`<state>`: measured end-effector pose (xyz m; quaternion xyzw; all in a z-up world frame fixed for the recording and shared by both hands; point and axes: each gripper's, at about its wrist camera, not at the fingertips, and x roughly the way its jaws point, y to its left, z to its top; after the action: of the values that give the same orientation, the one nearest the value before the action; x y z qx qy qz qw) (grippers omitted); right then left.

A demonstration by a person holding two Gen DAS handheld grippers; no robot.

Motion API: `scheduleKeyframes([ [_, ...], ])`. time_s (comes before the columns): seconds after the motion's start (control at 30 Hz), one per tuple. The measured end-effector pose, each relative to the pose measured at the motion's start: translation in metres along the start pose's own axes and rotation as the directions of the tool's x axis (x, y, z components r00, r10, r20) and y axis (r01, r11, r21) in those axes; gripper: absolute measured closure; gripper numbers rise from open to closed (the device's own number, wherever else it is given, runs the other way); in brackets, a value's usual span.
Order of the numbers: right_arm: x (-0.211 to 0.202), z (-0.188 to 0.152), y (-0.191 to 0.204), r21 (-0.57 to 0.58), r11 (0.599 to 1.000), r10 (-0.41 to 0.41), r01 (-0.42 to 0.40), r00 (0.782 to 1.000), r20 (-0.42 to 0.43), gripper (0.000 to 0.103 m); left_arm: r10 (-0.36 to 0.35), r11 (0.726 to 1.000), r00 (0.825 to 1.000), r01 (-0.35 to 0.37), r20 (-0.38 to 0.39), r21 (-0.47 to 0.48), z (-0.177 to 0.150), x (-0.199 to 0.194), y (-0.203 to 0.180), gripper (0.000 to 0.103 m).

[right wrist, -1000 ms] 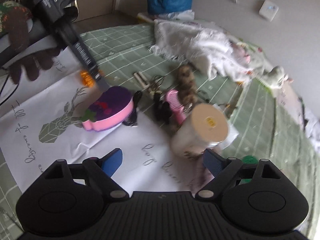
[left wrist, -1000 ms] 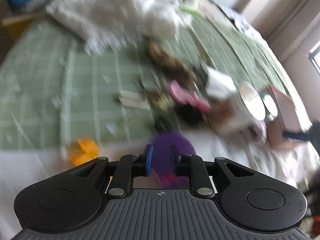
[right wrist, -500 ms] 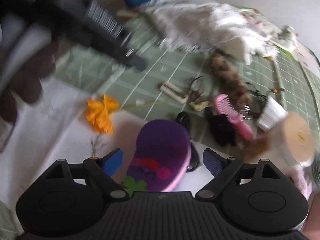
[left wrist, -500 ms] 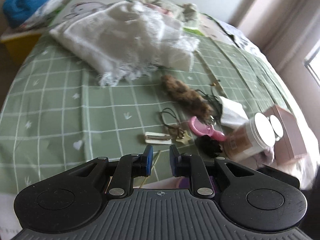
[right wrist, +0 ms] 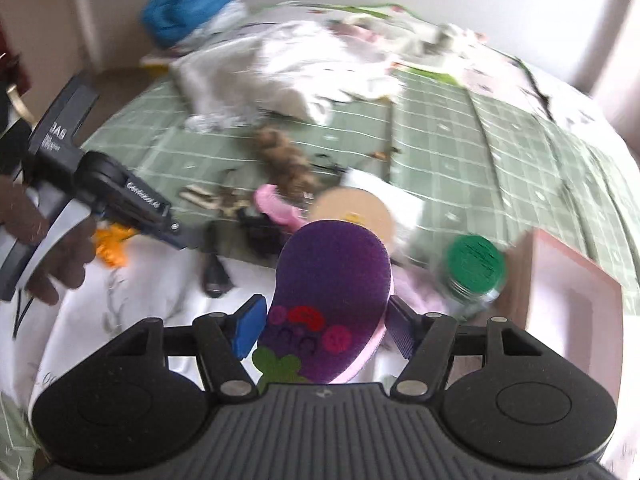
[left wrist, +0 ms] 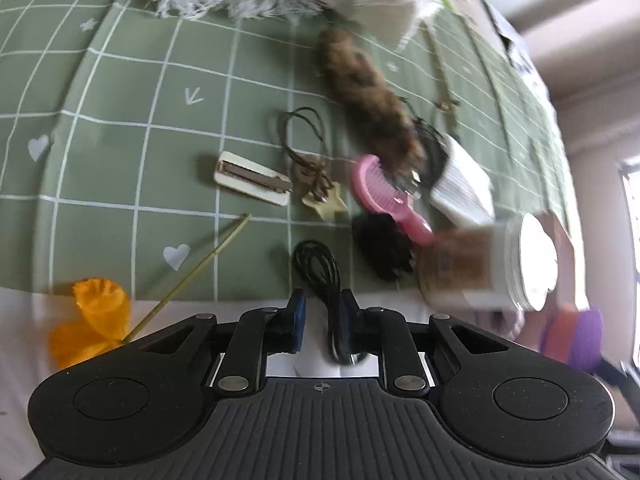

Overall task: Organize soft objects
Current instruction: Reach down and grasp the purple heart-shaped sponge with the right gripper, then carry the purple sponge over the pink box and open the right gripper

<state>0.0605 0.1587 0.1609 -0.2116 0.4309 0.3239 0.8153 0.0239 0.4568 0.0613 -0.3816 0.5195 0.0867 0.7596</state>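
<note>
Now: the right tool (right wrist: 322,336), open and empty a second ago, grips the purple-and-pink foam eggplant-shaped pad (right wrist: 332,296) lifted above the bed's green checked sheet (left wrist: 120,120), ready for sorting; left tool (left wrist: 322,320), nearly closed, straddles a black cord (left wrist: 320,264).

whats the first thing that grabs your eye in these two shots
The purple felt pad with pink and red circles fills the middle of the right wrist view, sitting between the fingers of the right tool, which appear closed on its sides. In the left wrist view, the left tool is nearly shut around a black cord loop, with an orange flower to its left and a pink comb beyond.
</note>
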Motion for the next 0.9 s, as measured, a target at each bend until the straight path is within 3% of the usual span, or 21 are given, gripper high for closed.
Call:
scheduleKeyframes([
  [0.1, 0.000, -0.007, -0.011, 0.010, 1.000, 0.005, -0.005, 1.000, -0.017, 0.038, 0.037, 0.999, 0.999, -0.037, 0.019, -0.008, -0.002, 0.011, -0.013, 0.083],
  [0.33, -0.002, -0.025, -0.029, -0.044, 0.999, -0.002, 0.001, 1.000, -0.028, 0.038, 0.029, 0.997, 0.999, -0.030, 0.015, 0.071, -0.005, 0.017, -0.046, 0.081],
  [0.53, 0.003, -0.032, -0.047, 0.013, 1.000, -0.022, 0.023, 0.995, -0.093, 0.038, 0.075, 0.993, 0.996, -0.078, 0.045, 0.088, -0.008, 0.028, -0.051, 0.080],
  [0.63, 0.001, -0.042, -0.049, 0.007, 0.999, -0.040, 0.041, 0.993, -0.108, 0.038, 0.133, 0.977, 0.989, -0.142, 0.065, 0.157, -0.009, 0.038, -0.062, 0.075],
  [0.77, -0.001, -0.049, -0.051, 0.005, 0.998, -0.064, 0.065, 0.990, -0.128, 0.038, 0.193, 0.917, 0.969, -0.234, 0.155, 0.324, -0.025, 0.046, -0.080, 0.072],
  [0.9, -0.002, -0.051, -0.051, 0.010, 0.998, -0.060, 0.062, 0.990, -0.126, 0.037, 0.206, 0.764, 0.933, -0.342, 0.295, 0.547, -0.049, 0.052, -0.095, 0.072],
])
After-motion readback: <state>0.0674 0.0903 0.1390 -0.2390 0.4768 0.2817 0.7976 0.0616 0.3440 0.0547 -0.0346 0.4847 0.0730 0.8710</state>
